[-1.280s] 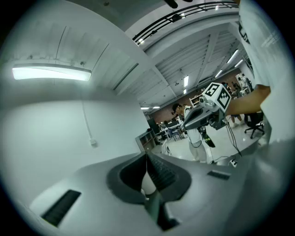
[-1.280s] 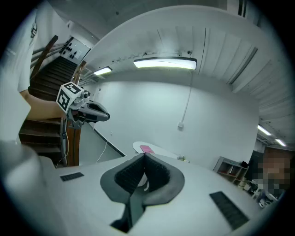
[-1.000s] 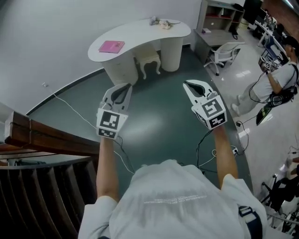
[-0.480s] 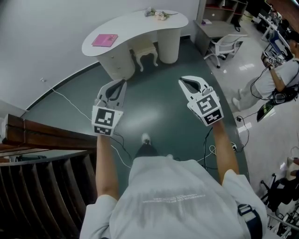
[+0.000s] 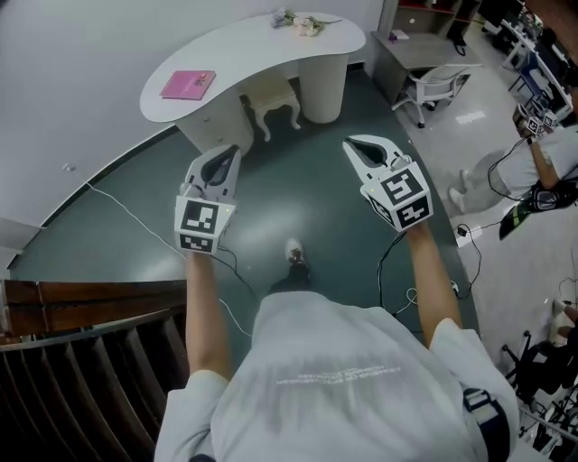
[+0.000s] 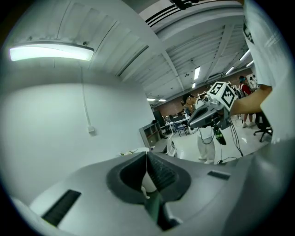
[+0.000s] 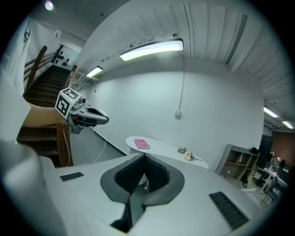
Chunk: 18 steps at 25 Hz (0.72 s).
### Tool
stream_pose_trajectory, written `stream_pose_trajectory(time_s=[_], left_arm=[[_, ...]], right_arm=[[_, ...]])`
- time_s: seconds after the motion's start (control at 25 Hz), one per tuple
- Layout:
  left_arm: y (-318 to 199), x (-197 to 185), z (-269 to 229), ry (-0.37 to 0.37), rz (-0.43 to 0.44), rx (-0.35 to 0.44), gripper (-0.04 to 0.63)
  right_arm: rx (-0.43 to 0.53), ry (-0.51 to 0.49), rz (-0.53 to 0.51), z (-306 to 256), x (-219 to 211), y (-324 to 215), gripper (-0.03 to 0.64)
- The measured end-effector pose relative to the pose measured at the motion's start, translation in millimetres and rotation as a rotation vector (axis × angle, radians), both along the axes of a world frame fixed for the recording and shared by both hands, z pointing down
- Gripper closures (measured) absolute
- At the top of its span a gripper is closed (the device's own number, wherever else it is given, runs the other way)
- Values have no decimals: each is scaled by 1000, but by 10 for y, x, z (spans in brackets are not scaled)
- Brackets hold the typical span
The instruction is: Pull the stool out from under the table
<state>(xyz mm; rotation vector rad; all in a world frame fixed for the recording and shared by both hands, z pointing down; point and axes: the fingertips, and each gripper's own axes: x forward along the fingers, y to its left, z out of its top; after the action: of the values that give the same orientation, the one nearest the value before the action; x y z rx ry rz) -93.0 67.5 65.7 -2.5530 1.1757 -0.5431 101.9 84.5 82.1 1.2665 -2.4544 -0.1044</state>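
Note:
A small white stool (image 5: 271, 101) with curved legs stands tucked under the white curved table (image 5: 244, 50), between its two pedestals. My left gripper (image 5: 232, 152) and right gripper (image 5: 354, 143) are held out side by side above the dark green floor, well short of the stool. Both are shut with nothing between their jaws. In the left gripper view the jaws (image 6: 146, 155) meet in a thin seam. The right gripper view shows the same at its own jaws (image 7: 144, 156), with the table (image 7: 166, 148) beyond them.
A pink book (image 5: 188, 85) and flowers (image 5: 298, 23) lie on the table. An office chair (image 5: 435, 92) and a grey shelf unit (image 5: 420, 41) stand to the right. A wooden stair railing (image 5: 81, 298) is at the left. Cables (image 5: 135, 215) cross the floor, and a person (image 5: 542, 153) stands far right.
Both grippers have moved forward toward the table together. The table and stool sit further left in the head view, and a foot now shows on the floor below the grippers.

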Motion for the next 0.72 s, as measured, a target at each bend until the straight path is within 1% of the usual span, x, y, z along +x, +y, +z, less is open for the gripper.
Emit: stream_pose_trajectory(time_s=[0.12,0.28,0.44,0.56,0.64,0.72], left_arm=[[-552,-86,-62,11,7,0,578],[-1201,-119,-132,12,23,4,578],[-1694,-131,-63,11,35,-6,578],[-2067,-198,2,28,28,-23,578],[-2279,-219,63,26,27,-39,578],[-2463,-224,87,41,24,-54,578]], right_arm=[[4,0,7,-74,-65,-513,601],[-12,43,25,-72,-83,-1139,601],[-38,42,50,-16,-98,-1648,601],[-31,46,55,-21,-136,-2016,601],[-27,61,64,6,-134,-2235,601],[-24,79,75,44,-122,-2434,601]])
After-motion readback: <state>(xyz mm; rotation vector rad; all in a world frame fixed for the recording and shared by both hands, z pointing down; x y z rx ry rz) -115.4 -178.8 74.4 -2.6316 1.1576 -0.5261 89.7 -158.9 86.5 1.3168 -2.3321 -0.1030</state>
